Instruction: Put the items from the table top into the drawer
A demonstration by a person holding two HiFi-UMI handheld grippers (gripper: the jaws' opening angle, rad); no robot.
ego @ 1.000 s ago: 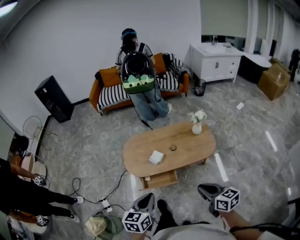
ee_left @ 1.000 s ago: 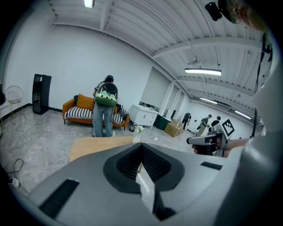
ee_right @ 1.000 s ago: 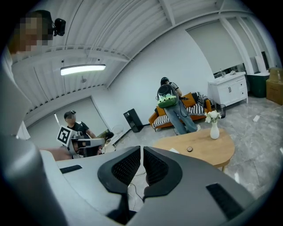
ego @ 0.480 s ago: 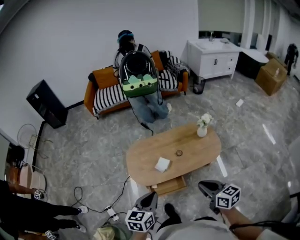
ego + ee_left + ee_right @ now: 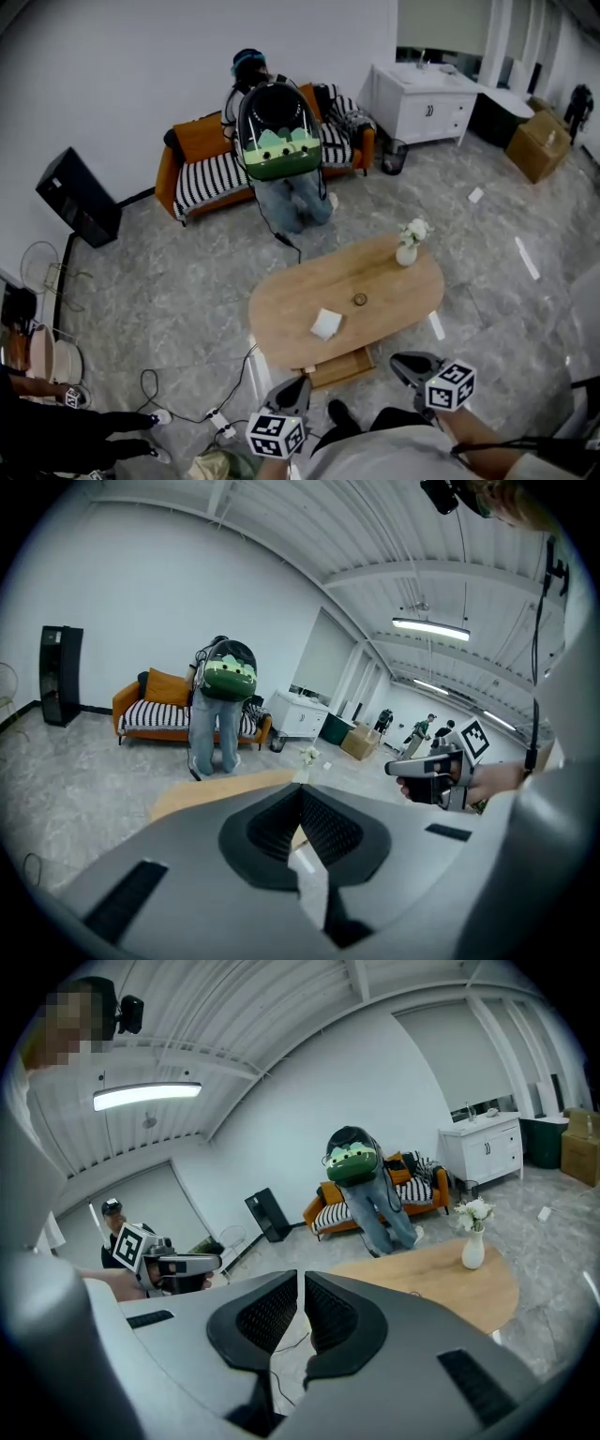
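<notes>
The oval table [image 5: 281, 314] has its long axis running lower left to upper right in the head view. There is open floor [image 5: 169, 291] all round it, a power strip [image 5: 223, 424] off its near left end, and a person [image 5: 277, 131] beyond the far edge by the sofa [image 5: 202, 173]. The drawer [image 5: 339, 367] juts slightly from the near long edge, and on top sit a white square [image 5: 325, 324] close to that edge, a small round thing [image 5: 360, 300] mid-table and a vase [image 5: 406, 253] toward the right end. The left gripper [image 5: 300, 384] and right gripper [image 5: 405, 361] hang short of the near edge, each with its jaws together and nothing between them.
</notes>
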